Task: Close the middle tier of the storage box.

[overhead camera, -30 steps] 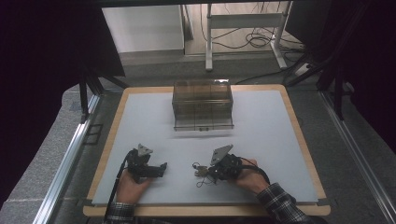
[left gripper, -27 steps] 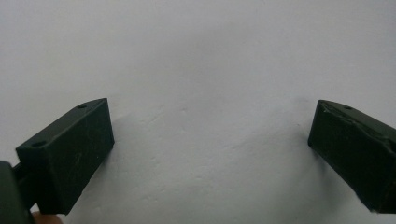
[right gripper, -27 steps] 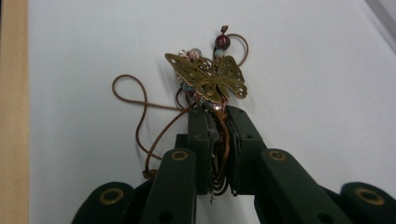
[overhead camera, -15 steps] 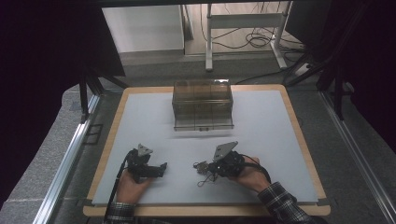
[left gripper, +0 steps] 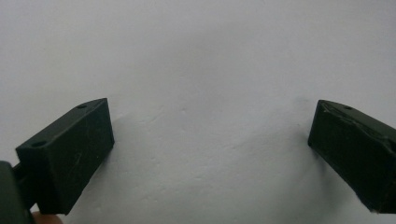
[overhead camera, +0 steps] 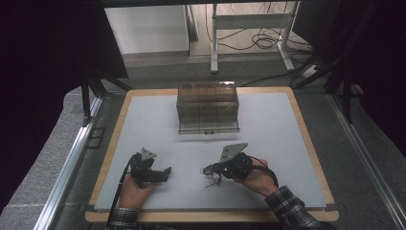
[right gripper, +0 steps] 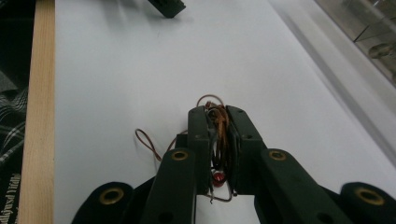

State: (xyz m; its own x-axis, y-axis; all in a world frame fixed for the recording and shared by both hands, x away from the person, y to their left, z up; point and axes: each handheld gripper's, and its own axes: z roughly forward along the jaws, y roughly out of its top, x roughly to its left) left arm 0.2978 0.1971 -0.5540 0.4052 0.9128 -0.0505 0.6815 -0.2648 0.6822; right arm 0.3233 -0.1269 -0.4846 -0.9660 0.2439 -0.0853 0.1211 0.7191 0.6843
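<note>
Right gripper (right gripper: 218,122) clamped on one tangle of thin brown wire (right gripper: 219,135), possibly with a red bead, low over the white mat (overhead camera: 268,143). Left gripper (left gripper: 210,140) wide, nothing between. One clear box (overhead camera: 208,108) at far edge.

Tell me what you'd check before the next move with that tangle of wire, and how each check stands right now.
1. Right gripper shut on the wire bundle: ok, the jaws pinch it from both sides.
2. Loose ends tucked in: not ok, loops stick out beyond the jaws over the white mat.
3. Left gripper free to help: ok, its jaws stand wide apart with nothing between them.
4. Way to the clear box unblocked: ok, bare mat lies between it and both grippers.
5. Box open or lidded: cannot tell.
6. Bundle lifted off the mat: cannot tell from these angles.
</note>
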